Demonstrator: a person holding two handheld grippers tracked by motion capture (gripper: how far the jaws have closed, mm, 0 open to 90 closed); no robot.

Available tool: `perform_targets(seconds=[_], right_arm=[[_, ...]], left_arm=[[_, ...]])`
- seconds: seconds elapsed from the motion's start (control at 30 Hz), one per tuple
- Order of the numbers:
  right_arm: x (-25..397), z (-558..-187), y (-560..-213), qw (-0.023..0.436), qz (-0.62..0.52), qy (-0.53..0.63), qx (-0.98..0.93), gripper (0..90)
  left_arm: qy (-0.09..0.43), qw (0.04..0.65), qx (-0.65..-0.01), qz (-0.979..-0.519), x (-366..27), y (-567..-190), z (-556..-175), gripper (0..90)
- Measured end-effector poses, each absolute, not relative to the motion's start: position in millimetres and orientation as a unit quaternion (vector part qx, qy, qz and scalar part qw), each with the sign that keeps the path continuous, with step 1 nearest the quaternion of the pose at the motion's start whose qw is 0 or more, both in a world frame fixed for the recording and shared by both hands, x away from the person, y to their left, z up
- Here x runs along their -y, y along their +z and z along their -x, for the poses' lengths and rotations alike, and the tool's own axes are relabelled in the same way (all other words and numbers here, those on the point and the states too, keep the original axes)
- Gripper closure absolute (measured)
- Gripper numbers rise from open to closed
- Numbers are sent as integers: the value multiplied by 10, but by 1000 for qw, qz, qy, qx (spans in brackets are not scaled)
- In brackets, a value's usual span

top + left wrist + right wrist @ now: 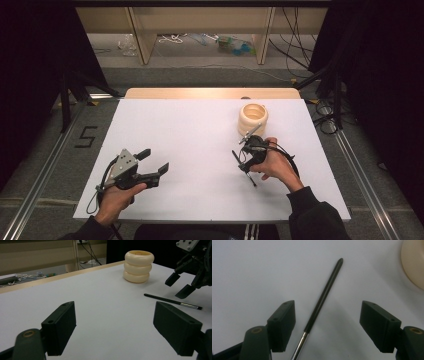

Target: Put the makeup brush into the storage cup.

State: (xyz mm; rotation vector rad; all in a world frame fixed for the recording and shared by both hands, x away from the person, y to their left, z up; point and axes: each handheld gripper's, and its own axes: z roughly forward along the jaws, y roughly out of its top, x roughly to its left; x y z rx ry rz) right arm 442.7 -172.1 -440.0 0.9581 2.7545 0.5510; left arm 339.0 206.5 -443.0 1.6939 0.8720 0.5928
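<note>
Right gripper (327, 322): jaws spread, straddling the slim black pen with silver end (322, 300) for pickup.
Left gripper (115, 327): gaping, empty, idle.
Cream ribbed ring-stacked holder (139, 266): upright near pen, likely destination.

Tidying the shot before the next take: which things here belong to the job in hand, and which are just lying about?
In the job:
- black pen, flat on the table between the open right tongs
- cream ringed holder

Lying about:
- cables on the floor
- clutter under the bench
- left tongs, open, idle
</note>
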Motion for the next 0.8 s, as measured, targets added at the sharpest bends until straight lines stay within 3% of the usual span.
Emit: perform_targets(seconds=[0.8], right_arm=[[1599, -4500, -4486, 64, -327, 134, -933, 428]], left_arm=[[250, 543, -365, -714, -2062, -4429, -3390, 185]])
